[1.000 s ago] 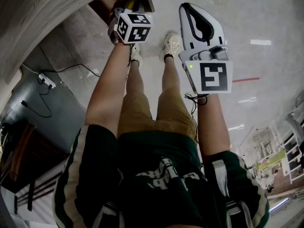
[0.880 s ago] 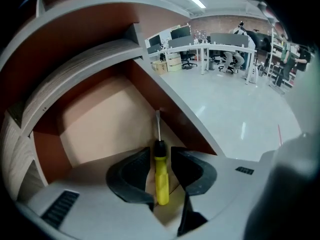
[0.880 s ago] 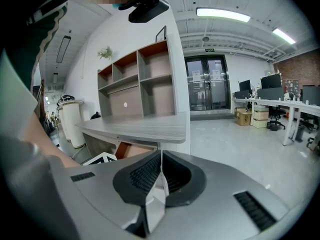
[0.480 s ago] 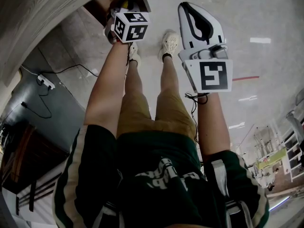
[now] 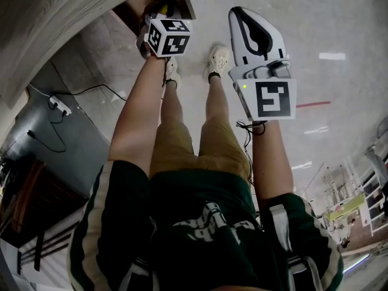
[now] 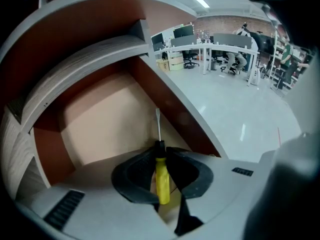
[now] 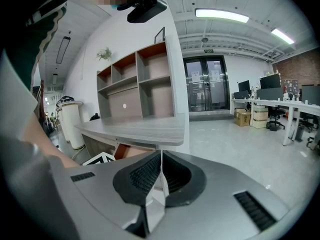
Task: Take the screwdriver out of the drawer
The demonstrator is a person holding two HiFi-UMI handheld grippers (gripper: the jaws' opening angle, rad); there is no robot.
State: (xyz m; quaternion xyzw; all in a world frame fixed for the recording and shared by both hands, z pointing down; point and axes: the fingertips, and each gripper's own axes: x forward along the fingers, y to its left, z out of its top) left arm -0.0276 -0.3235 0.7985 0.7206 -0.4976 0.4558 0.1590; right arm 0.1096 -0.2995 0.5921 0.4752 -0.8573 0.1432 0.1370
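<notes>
The screwdriver (image 6: 161, 181) has a yellow handle and a thin metal shaft that points into the open wooden drawer (image 6: 105, 119). My left gripper (image 6: 161, 151) has just been closing, and its black pads now press on the handle from both sides. In the head view the left gripper (image 5: 160, 10) reaches down into the drawer (image 5: 130, 8), with a bit of yellow showing past its marker cube. My right gripper (image 5: 244, 12) hangs to the right over the floor. In its own view the right gripper (image 7: 160, 159) is shut with nothing between its jaws.
A grey desk top (image 7: 145, 129) and a shelf unit (image 7: 145, 79) stand left of the right gripper. A power strip (image 5: 59, 103) with cables lies on the floor at left. The person's legs and shoes (image 5: 218, 58) are below. Office desks (image 6: 220, 44) stand far off.
</notes>
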